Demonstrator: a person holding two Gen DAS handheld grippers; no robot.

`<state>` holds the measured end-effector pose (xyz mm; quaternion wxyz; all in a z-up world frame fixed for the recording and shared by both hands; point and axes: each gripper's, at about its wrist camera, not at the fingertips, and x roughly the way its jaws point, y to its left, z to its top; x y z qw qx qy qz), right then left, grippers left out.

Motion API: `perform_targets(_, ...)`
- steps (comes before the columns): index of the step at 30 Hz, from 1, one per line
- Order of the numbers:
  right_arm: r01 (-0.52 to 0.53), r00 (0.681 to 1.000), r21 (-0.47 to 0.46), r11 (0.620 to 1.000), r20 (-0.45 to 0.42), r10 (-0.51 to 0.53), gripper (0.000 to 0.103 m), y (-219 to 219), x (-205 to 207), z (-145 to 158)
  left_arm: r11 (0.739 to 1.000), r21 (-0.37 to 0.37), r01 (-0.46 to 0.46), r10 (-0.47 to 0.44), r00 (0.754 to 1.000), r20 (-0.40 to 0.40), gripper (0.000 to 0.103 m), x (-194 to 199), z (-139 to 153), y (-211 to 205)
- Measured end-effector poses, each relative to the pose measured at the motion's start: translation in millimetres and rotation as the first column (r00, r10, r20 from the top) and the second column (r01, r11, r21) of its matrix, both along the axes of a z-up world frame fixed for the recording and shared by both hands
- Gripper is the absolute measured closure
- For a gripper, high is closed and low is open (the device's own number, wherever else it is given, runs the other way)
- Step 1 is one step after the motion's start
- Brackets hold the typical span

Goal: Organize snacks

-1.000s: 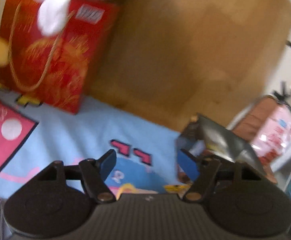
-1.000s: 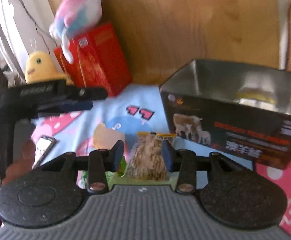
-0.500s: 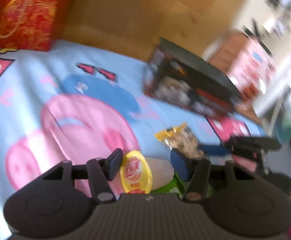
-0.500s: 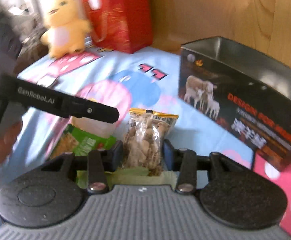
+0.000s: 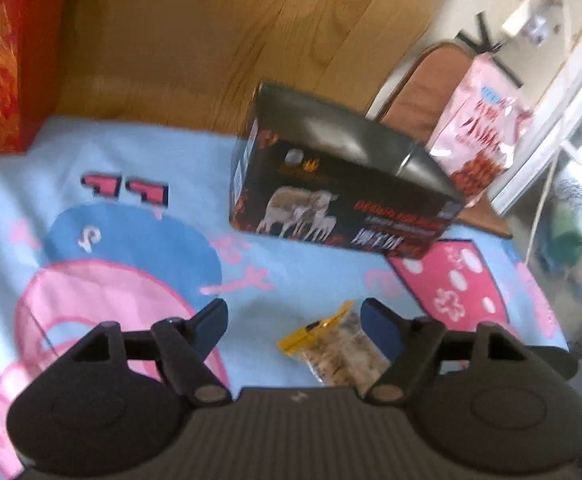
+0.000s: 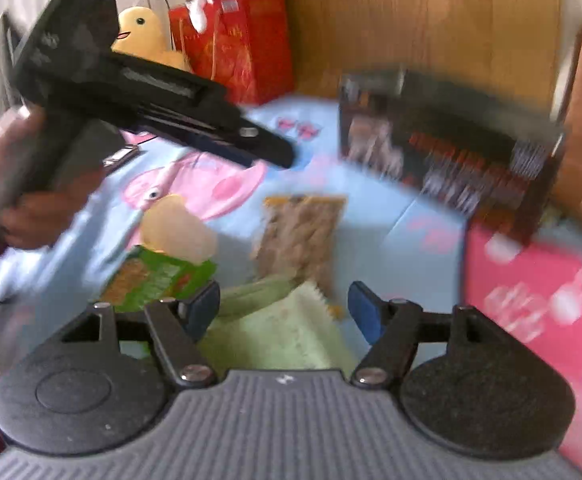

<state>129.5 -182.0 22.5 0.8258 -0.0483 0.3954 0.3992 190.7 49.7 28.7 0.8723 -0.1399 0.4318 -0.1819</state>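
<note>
A clear packet of brown snacks with a yellow top (image 5: 339,350) (image 6: 297,236) lies on the cartoon blanket. My left gripper (image 5: 293,320) is open and empty, with the packet near its right finger. My right gripper (image 6: 283,306) is open and empty above a pale green packet (image 6: 283,332). A green snack packet (image 6: 159,278) and a pale round snack (image 6: 177,228) lie to its left. The open black box with sheep pictures (image 5: 343,188) (image 6: 447,148) stands beyond the snacks. The left gripper also shows in the right wrist view (image 6: 267,150), held in a hand.
A red gift bag (image 6: 239,44), a yellow duck toy (image 6: 143,34) and a plush toy stand at the back left against a wooden headboard (image 5: 211,40). A pink snack bag (image 5: 479,128) rests on a chair right of the box. A phone (image 6: 121,156) lies on the blanket.
My right gripper has opened wide and pulled back, so the brown snack packet now lies beyond its fingers. My left gripper has swung right, off the yellow snack and toward the black box.
</note>
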Motion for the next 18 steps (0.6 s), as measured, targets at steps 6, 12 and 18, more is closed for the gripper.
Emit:
perform_targets(6,-0.078,0.996,0.035,0.996,-0.052,0.079,0.03,12,-1,-3,0.997,-0.045,0.061,-0.062,0.998,-0.006,0.064,-15,-12,-6)
perform_targets(12,-0.053,0.999,0.006,0.999,0.009,0.053,0.04,40,13,-5,0.988,-0.151,-0.028,0.019,0.998,-0.059,0.067,-12,-16,17)
perform_targets(18,-0.053,0.995,-0.06,0.997,0.086,0.058,0.063,51,19,-5,0.984,-0.178,-0.026,0.014,0.998,-0.065,0.067,-24,-17,18)
